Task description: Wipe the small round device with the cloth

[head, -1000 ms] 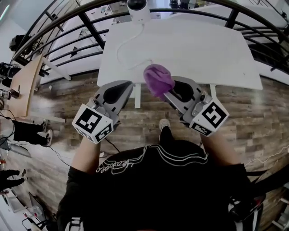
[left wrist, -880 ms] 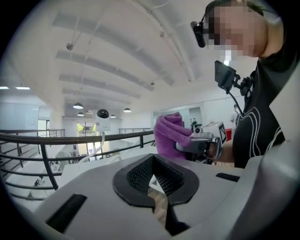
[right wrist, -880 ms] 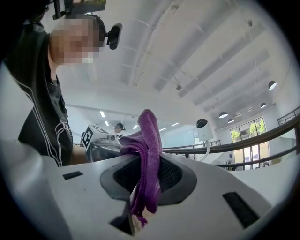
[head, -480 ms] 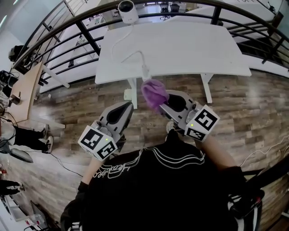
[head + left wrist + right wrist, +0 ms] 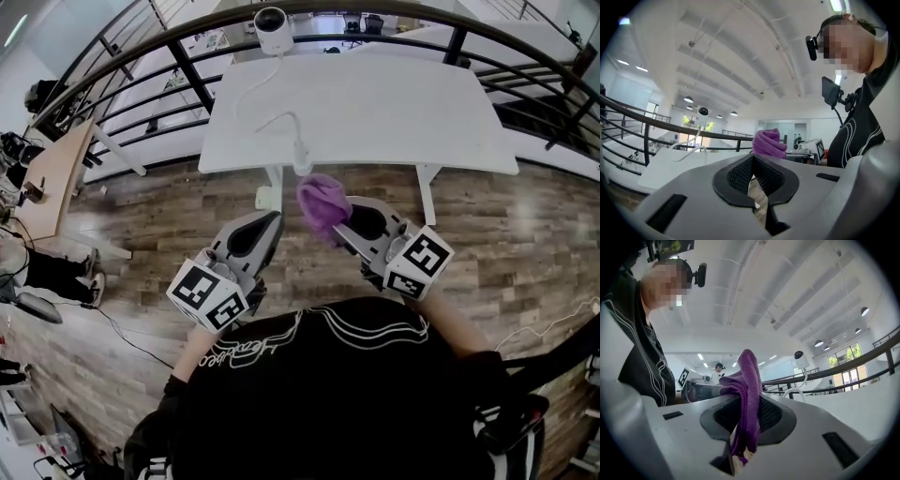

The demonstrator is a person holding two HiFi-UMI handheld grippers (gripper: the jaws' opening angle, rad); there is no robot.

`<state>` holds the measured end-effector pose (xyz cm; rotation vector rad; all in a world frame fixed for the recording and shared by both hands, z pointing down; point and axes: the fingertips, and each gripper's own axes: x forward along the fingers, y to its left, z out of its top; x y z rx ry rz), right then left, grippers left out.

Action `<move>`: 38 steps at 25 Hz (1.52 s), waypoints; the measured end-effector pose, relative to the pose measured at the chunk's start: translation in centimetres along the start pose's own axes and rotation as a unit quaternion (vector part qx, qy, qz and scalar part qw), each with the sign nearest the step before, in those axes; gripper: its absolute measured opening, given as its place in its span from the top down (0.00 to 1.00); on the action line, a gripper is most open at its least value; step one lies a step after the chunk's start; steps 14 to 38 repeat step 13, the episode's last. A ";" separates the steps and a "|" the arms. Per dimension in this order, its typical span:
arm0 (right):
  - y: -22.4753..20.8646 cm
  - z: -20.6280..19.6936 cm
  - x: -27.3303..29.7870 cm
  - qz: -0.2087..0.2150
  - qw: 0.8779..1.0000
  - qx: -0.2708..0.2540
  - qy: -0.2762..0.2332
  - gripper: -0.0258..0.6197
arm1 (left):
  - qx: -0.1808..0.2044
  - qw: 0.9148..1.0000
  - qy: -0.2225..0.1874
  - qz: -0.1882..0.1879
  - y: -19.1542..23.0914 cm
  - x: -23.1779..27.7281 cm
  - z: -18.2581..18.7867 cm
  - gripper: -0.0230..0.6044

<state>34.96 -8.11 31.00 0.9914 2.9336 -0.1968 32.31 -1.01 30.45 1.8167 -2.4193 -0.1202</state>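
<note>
A small round white device (image 5: 273,29) with a dark lens stands at the far left of the white table (image 5: 394,103); its white cable (image 5: 265,120) loops across the top. The same device (image 5: 703,111) (image 5: 799,356) shows small in both gripper views. My right gripper (image 5: 339,214) is shut on a purple cloth (image 5: 322,202), bunched above the jaws (image 5: 747,394), in front of the table's near edge. My left gripper (image 5: 270,223) is beside it on the left, shut and empty (image 5: 752,164), over the wooden floor.
A black curved railing (image 5: 178,56) runs behind and left of the table. Wooden floor (image 5: 525,244) lies between me and the table. A wooden desk (image 5: 42,178) and people stand at the far left. Another person (image 5: 717,373) shows far off in the right gripper view.
The view pulled back: the table now sits farther from both grippers. The grippers dropped from the table's near edge to over the floor, the cloth still gripped.
</note>
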 end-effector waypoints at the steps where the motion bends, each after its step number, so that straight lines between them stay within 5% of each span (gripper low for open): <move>1: -0.1 0.1 0.0 0.001 1.000 -0.001 0.002 0.85 | 0.002 1.000 0.000 0.000 -0.1 0.1 0.0 0.95; 38: 0.4 -1.1 -0.9 0.005 1.000 0.009 0.018 0.85 | -0.015 1.000 0.008 0.002 -0.9 0.5 -1.5 0.95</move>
